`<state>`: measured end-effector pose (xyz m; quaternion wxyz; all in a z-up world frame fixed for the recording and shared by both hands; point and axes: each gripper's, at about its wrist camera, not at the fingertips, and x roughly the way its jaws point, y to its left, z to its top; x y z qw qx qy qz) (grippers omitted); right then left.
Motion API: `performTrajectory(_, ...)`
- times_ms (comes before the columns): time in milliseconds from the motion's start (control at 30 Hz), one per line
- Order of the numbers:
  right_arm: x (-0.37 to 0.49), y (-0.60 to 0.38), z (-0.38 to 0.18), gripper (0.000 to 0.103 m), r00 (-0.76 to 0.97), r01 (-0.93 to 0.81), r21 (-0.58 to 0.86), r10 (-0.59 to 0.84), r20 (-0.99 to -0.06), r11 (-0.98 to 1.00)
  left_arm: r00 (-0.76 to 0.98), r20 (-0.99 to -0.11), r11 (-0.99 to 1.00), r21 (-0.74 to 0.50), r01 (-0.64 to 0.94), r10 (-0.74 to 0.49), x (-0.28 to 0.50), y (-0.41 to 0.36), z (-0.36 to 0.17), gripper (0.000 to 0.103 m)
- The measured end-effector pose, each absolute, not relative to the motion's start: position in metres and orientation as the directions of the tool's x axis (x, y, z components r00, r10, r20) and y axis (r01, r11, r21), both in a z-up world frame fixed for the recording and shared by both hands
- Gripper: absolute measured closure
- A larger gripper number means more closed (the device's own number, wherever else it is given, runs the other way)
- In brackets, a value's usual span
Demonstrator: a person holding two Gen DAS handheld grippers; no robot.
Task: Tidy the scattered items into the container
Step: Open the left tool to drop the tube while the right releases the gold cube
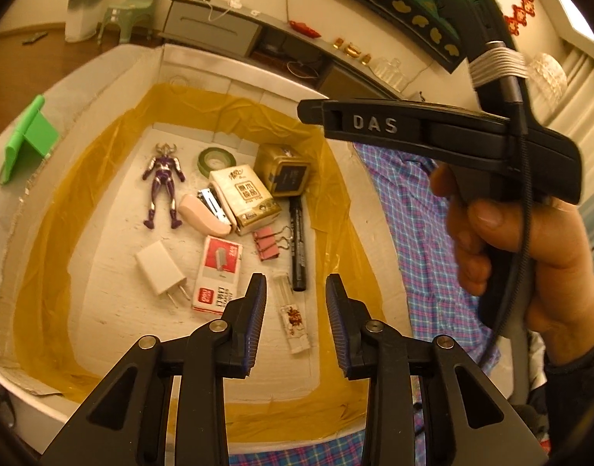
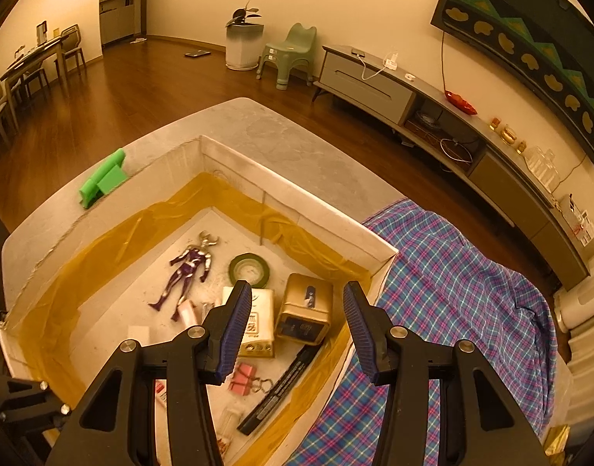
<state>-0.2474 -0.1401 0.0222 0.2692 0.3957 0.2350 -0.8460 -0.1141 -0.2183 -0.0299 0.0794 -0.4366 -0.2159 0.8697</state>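
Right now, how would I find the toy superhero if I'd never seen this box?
Look inside the big white box lined with yellow plastic. On its floor, at the far left of the pile, beside the green tape roll, lies the action figure flat on its back. It is the only thing shaped like a person: shiny silver and purple, with horns.

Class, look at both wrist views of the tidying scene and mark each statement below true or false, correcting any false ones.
1. The action figure lies inside the box. True.
2. The left gripper is clamped on the black marker. False: its jaws are open and hold nothing.
3. The green tape roll sits outside the box. False: it lies inside, beside the figure.
4. A plaid cloth lies next to the box. True.
5. The right gripper is empty. True.
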Motion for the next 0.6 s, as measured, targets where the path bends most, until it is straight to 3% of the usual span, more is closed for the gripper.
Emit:
performTrajectory(333, -0.188, -0.116, 0.04, 0.046, -0.472, 0.74, -0.183, -0.306, -0.827, -0.647, -0.649, -0.723, -0.932, -0.358, 0.061, 0.236, -0.1, -0.22, -0.017, 0.056)
performTrajectory(467, -0.161, -0.105, 0.037, 0.046, -0.434, 0.784, -0.2, -0.289, -0.853, -0.588, -0.674, -0.721, -0.95, -0.299, 0.093, 0.161, -0.096, -0.221, -0.014, 0.031)
performTrajectory(600, -0.139, -0.094, 0.04, 0.043, -0.417, 0.802, -0.197, -0.293, -0.86, -0.564, -0.688, -0.702, -0.941, -0.327, 0.087, 0.181, -0.093, -0.225, -0.017, 0.03)
